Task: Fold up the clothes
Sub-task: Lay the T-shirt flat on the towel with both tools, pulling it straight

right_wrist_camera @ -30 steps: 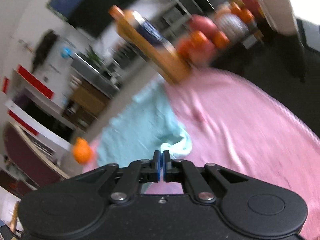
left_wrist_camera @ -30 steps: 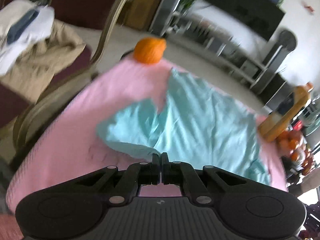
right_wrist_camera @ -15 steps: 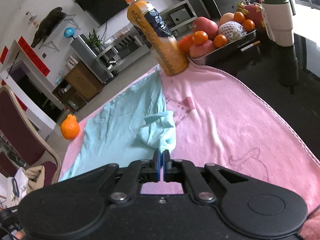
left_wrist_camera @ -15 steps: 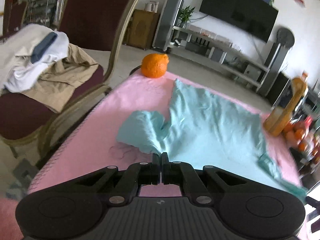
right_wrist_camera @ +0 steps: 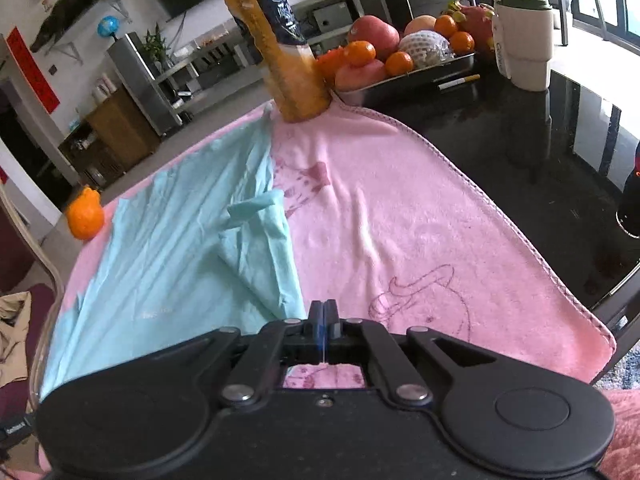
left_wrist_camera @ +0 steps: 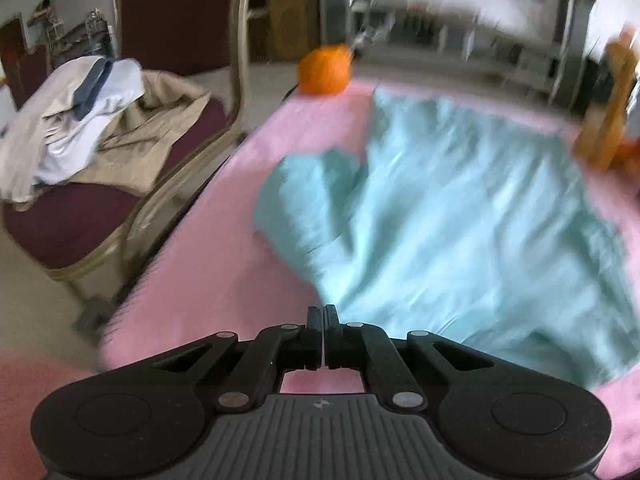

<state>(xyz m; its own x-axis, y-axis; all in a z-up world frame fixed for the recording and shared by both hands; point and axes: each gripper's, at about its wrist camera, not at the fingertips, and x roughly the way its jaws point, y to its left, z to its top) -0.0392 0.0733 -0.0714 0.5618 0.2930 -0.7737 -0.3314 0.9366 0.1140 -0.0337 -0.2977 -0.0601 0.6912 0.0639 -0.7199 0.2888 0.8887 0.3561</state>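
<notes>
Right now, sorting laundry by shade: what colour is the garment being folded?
Light turquoise garment, clearest in the right wrist view.

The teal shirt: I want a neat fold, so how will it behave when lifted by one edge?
The shirt is probably floppy: it lies creased, with one flap already curled over. It looks thin and light, so it would likely drape and sag from any pinched edge. It may also drag across the pink blanket rather than slide cleanly.

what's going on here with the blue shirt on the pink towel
A person is folding a light blue garment spread on a pink towel, using a gripper in each hand. The left gripper has its jaws opening at a near edge; the right gripper is shut on the other near corner. A juice bottle and an orange sit at the towel's far side.
</notes>
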